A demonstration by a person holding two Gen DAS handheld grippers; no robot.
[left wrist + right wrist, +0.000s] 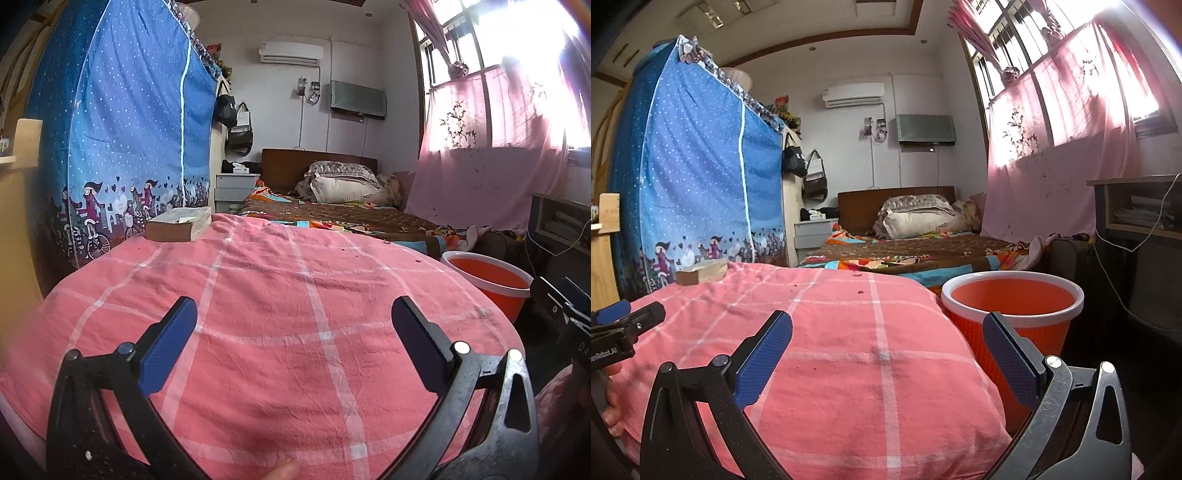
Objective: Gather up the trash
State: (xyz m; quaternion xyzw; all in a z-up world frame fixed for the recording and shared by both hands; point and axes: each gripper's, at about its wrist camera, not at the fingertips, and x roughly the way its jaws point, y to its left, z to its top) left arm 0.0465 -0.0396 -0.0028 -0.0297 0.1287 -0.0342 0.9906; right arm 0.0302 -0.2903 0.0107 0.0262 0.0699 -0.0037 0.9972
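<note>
An orange bin [1012,306] with a white rim stands on the floor right of the pink checked cloth surface [849,350]; it also shows in the left wrist view [487,280]. Small dark crumbs [861,291] lie on the cloth, also seen in the left wrist view [418,261]. My left gripper [293,317] is open and empty above the cloth [277,332]. My right gripper [886,332] is open and empty over the cloth's right edge, its right finger in front of the bin. The left gripper's tip [631,321] shows at the far left.
A thick old book [179,223] lies on the cloth's far left corner. A blue fabric wardrobe [129,147] stands at the left. A bed with pillows [343,206] lies behind. A desk with a white cable [1137,214] stands right of the bin.
</note>
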